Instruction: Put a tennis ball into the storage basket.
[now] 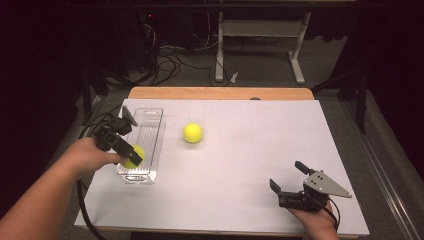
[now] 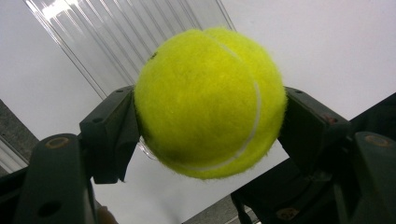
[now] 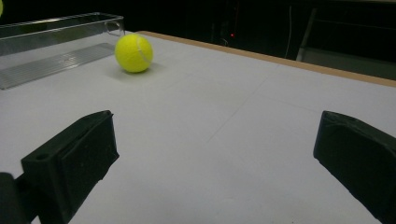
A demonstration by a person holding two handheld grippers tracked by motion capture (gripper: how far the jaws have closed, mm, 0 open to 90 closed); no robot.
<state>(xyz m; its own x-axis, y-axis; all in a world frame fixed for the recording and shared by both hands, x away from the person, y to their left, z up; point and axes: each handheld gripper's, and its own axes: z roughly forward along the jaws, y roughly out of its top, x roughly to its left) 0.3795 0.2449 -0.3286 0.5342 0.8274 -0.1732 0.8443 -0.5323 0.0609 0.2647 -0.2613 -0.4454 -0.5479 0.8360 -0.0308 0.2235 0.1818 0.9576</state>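
Note:
My left gripper (image 1: 131,156) is shut on a yellow tennis ball (image 1: 134,155) and holds it over the near end of a clear plastic tray (image 1: 150,131) at the table's left. In the left gripper view the held tennis ball (image 2: 210,102) sits squeezed between both black jaws, with the ribbed tray (image 2: 116,42) beneath. A second tennis ball (image 1: 192,133) lies on the white table just right of the tray; the right gripper view shows this second ball (image 3: 134,52) beside the tray (image 3: 51,32). My right gripper (image 1: 289,176) rests open near the front right edge, nothing between its jaws.
The white table sheet (image 1: 250,150) lies over a wooden top (image 1: 220,93). Beyond the far edge are a dark floor with cables (image 1: 170,60) and a white desk frame (image 1: 260,45).

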